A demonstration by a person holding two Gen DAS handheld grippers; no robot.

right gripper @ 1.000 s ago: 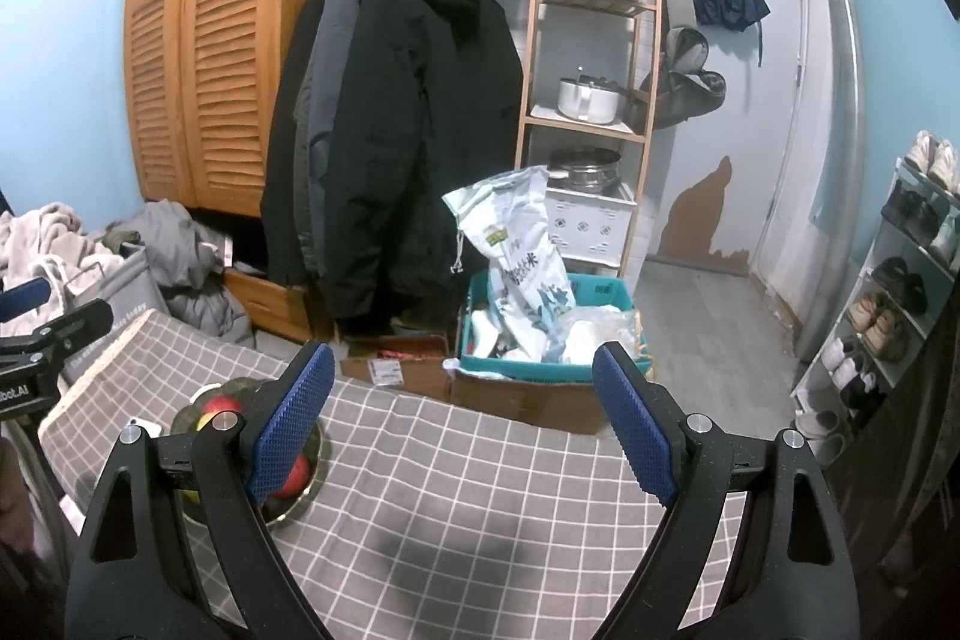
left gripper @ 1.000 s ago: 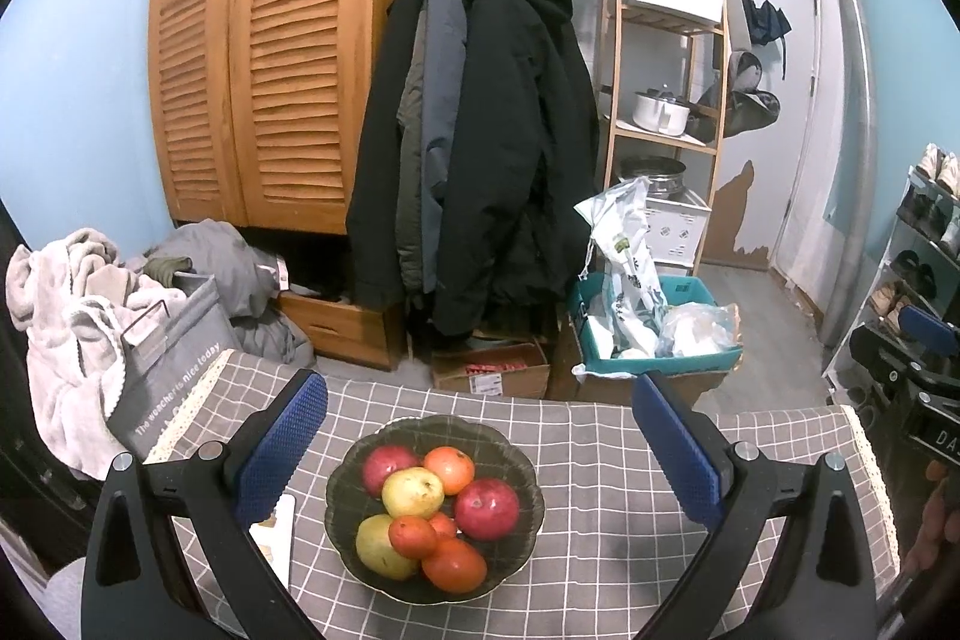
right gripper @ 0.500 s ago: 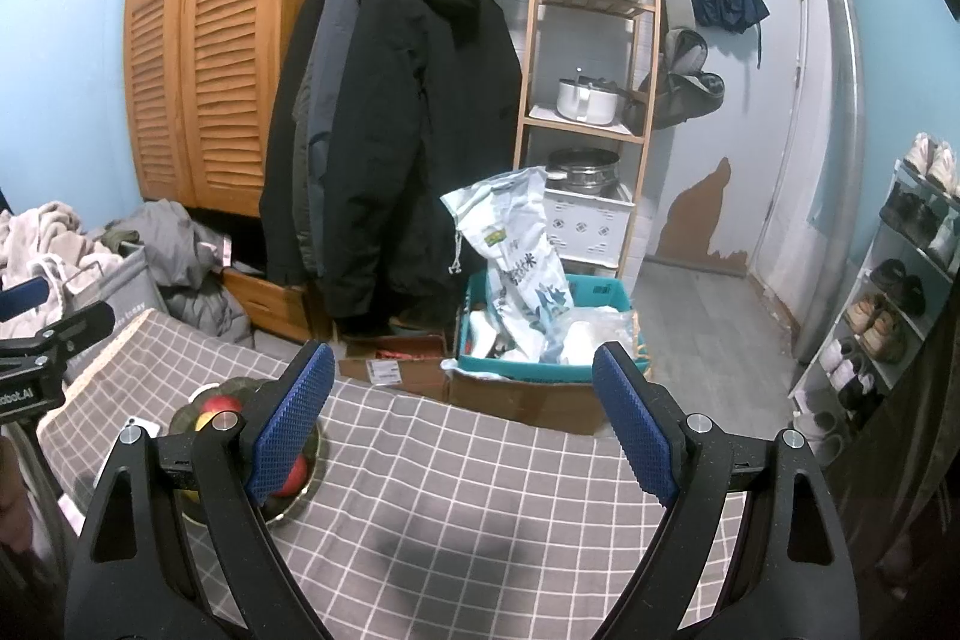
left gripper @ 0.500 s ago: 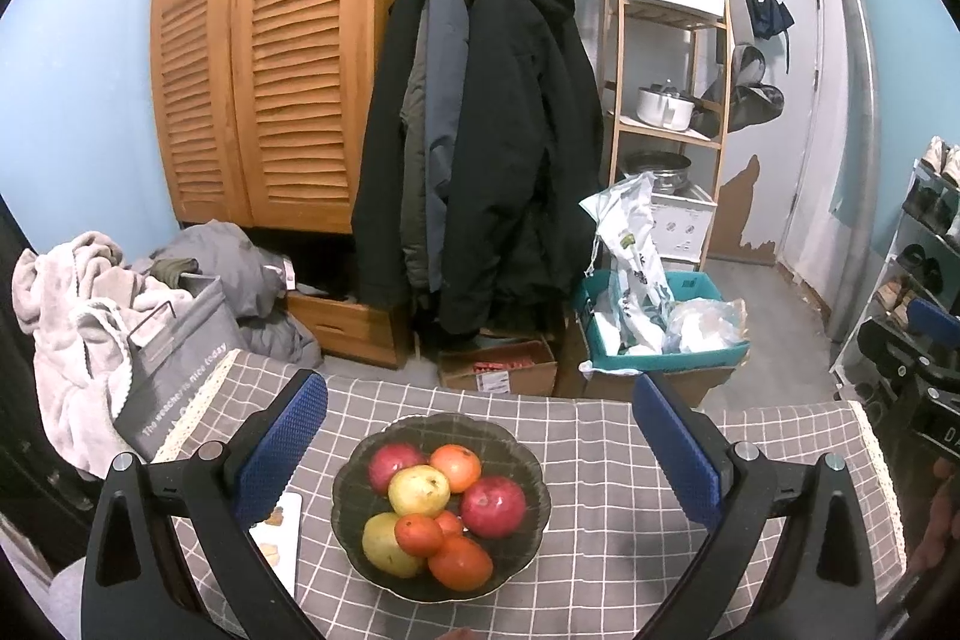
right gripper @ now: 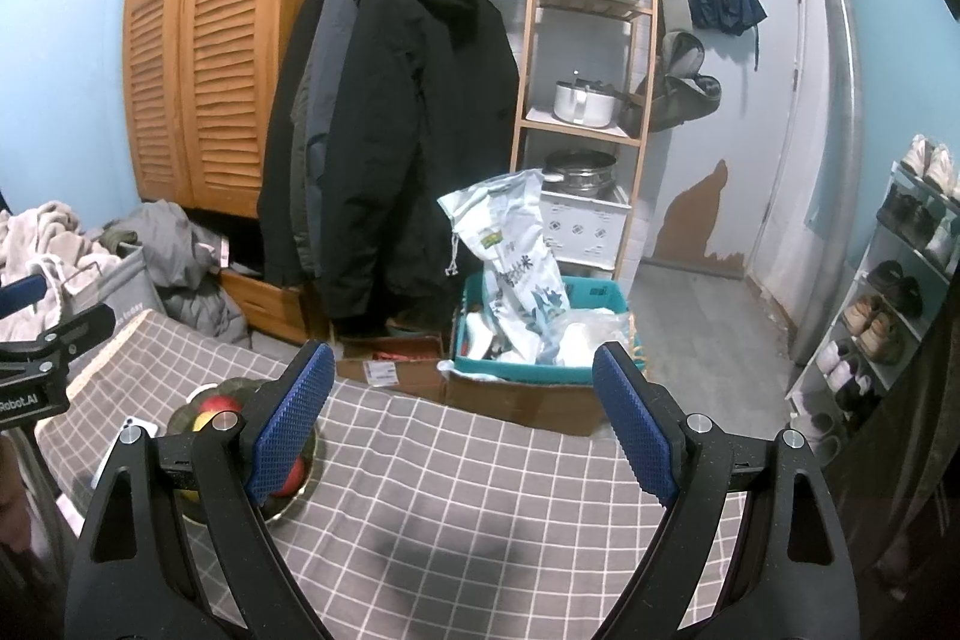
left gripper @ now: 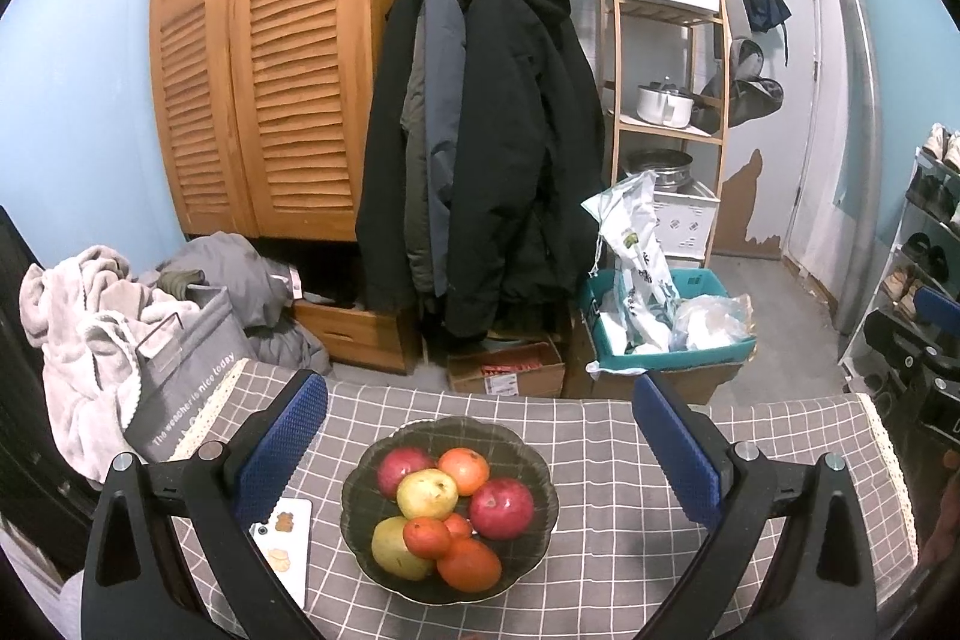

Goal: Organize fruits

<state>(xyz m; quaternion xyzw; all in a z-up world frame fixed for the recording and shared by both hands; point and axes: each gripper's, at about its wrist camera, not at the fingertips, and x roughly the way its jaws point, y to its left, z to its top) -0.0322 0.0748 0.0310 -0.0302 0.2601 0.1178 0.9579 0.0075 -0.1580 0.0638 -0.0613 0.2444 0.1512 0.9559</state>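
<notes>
The fruit sits piled in a dark glass bowl [left gripper: 450, 511] on my checked tablecloth [left gripper: 606, 460]: 2 red apples, one at the back left [left gripper: 403, 465] and one at the right [left gripper: 501, 508], 2 yellow pears [left gripper: 427, 493], and several oranges [left gripper: 463, 469]. My left gripper [left gripper: 477, 451] hangs over the bowl with its blue pads spread wide, holding nothing. My right gripper [right gripper: 462, 421] is just as wide and empty, over bare cloth to the bowl's right. All fruit lying gathered fits both a finished sort and a pile I am about to pick apart, so I can't tell which step this is. The round fruit has no real long axis; the front pear [left gripper: 393, 547] lies roughly front-to-back, half buried. A white phone [left gripper: 282, 541] lies just left of the bowl.
</notes>
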